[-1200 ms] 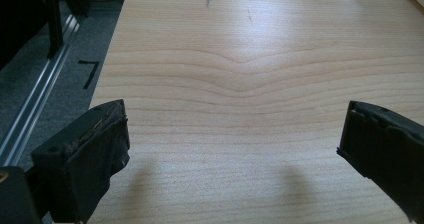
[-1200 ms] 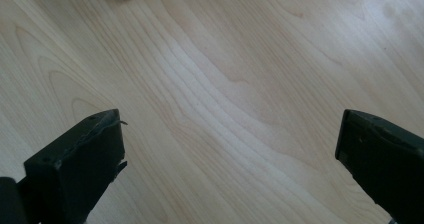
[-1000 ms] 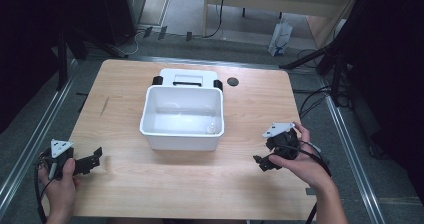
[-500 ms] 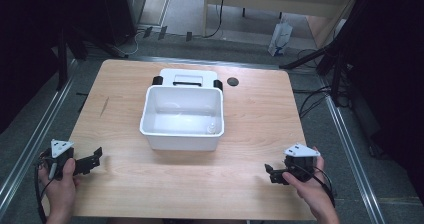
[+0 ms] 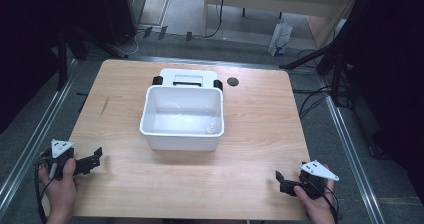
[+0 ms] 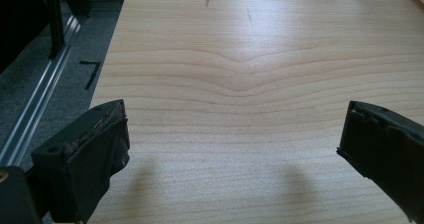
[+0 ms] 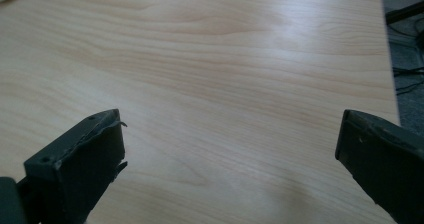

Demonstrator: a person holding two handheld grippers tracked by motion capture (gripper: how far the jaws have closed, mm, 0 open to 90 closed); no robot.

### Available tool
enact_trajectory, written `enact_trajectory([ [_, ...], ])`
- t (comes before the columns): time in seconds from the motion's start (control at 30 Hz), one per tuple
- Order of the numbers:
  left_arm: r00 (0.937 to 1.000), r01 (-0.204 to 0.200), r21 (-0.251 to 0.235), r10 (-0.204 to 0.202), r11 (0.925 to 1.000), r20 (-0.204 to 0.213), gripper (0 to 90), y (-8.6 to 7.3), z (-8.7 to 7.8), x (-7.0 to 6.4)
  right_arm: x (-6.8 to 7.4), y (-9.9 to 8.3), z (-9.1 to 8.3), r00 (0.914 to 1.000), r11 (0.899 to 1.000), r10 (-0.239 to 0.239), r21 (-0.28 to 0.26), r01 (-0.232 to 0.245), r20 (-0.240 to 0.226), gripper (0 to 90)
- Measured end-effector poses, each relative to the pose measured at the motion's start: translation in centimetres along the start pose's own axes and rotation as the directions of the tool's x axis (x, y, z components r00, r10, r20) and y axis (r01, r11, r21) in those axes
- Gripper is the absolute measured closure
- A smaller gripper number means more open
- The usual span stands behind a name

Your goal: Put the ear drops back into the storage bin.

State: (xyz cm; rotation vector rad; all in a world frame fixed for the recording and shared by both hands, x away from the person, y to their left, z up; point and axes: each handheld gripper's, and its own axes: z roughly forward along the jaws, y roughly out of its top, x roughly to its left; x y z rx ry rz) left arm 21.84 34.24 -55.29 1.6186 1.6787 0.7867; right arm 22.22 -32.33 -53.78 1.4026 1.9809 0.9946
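Pale wood grain is seen across the whole surface (image 5: 250, 149), on which a white plastic tub (image 5: 182, 117) is set near the middle, somewhat toward the far edge. A small pale object (image 5: 213, 129) is seen inside the tub at its near right corner; what it is cannot be told. A white lid with black clips (image 5: 187, 77) lies just behind the tub, touching or nearly touching its far wall, and a small black round mark (image 5: 232, 81) is found on the surface beside that lid, to its right.

The left gripper (image 5: 92, 160) is held at the near left corner of the surface, well apart from the tub, its jaws spread wide with nothing between them; in the left gripper view bare wood is seen between the jaws. The right gripper (image 5: 281, 182) is held at the near right corner, likewise well apart from the tub, its jaws wide apart and empty over bare wood.
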Motion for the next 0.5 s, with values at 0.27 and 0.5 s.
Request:
enact_trajectory([
  [0.27,0.9999,0.011,-0.005,-0.011,0.9999,0.003,0.4,0.0,0.0,0.1,-1.1,-0.9,0.3,0.9918,0.990,0.106,-0.098,-0.099,0.072,0.0],
  [0.5,0.9999,-0.004,-0.018,0.003,0.9998,-0.015,0.4,-0.1,-0.1,-0.1,-1.5,-0.9,0.3,0.9825,0.979,0.171,-0.121,-0.162,0.074,0.0],
])
